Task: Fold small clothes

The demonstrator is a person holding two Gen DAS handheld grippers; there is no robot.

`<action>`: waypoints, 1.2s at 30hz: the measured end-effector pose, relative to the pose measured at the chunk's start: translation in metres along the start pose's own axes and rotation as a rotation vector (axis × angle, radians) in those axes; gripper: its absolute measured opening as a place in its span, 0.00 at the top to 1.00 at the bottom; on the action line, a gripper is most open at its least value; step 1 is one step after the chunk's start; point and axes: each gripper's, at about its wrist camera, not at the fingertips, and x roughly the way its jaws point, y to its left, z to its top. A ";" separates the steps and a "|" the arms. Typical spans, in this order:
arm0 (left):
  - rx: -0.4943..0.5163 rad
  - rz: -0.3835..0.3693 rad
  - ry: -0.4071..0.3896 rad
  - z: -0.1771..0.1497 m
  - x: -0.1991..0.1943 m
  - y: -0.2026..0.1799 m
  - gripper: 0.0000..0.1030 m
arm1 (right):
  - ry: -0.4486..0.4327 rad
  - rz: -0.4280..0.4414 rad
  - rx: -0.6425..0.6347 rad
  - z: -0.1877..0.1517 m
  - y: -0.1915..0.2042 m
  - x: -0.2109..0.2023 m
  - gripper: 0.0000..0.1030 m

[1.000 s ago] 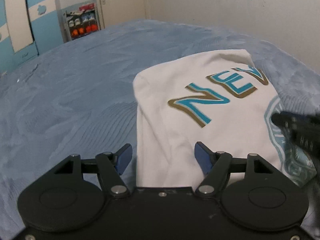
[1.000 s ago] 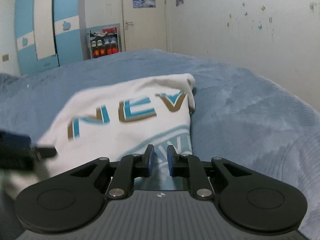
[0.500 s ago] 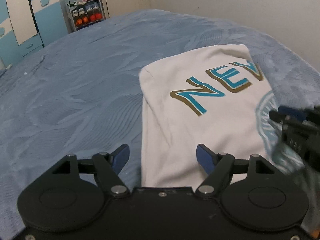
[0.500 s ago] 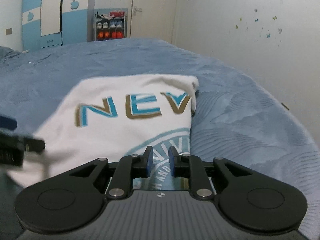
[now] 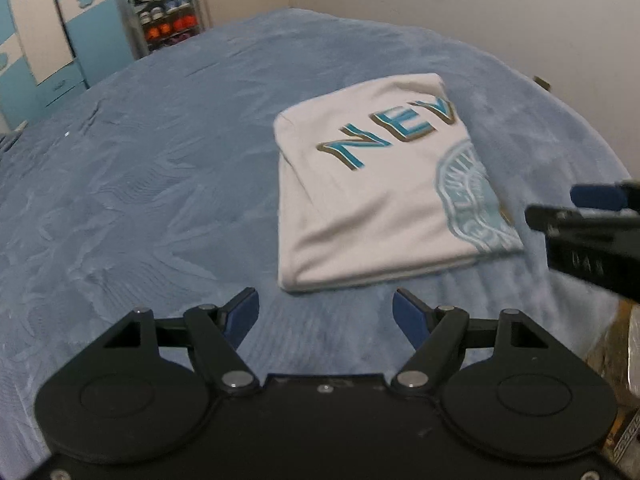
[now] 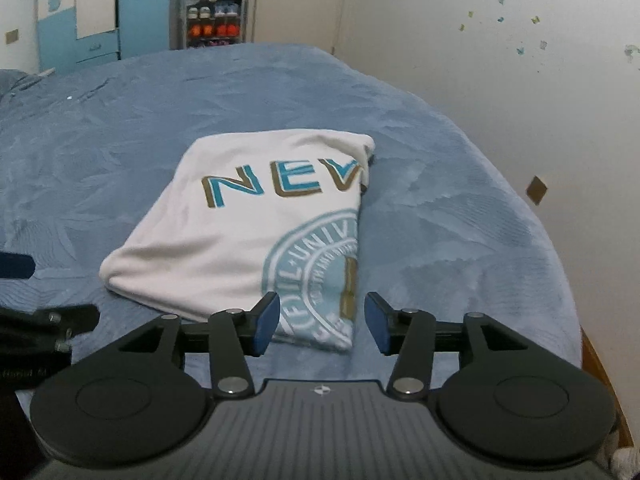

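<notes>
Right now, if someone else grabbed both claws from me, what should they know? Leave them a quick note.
Left claw: open, empty, hovering just short of the shirt's near edge.
Right claw: open, empty, over the shirt's near right corner, not gripping it.
Shirt: white, printed side up, folded into a compact rectangle, lying flat on the blue bed cover.
Done: this shirt looks fully folded and released.
Left: maybe tidy the bunched far right corner; no other clothes are in view, so check for more.
</notes>
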 end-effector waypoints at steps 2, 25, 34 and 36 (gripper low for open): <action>-0.025 0.001 -0.005 -0.003 0.000 0.000 0.26 | 0.012 0.012 0.016 -0.002 -0.002 -0.002 0.44; -0.075 -0.005 -0.015 -0.004 -0.006 0.003 0.26 | -0.013 0.027 0.024 -0.005 0.001 -0.014 0.44; -0.071 -0.004 -0.018 -0.005 -0.006 0.003 0.26 | -0.015 0.023 0.009 -0.006 0.007 -0.016 0.43; -0.073 -0.003 -0.020 -0.005 -0.006 0.004 0.26 | -0.013 0.021 0.005 -0.006 0.009 -0.016 0.43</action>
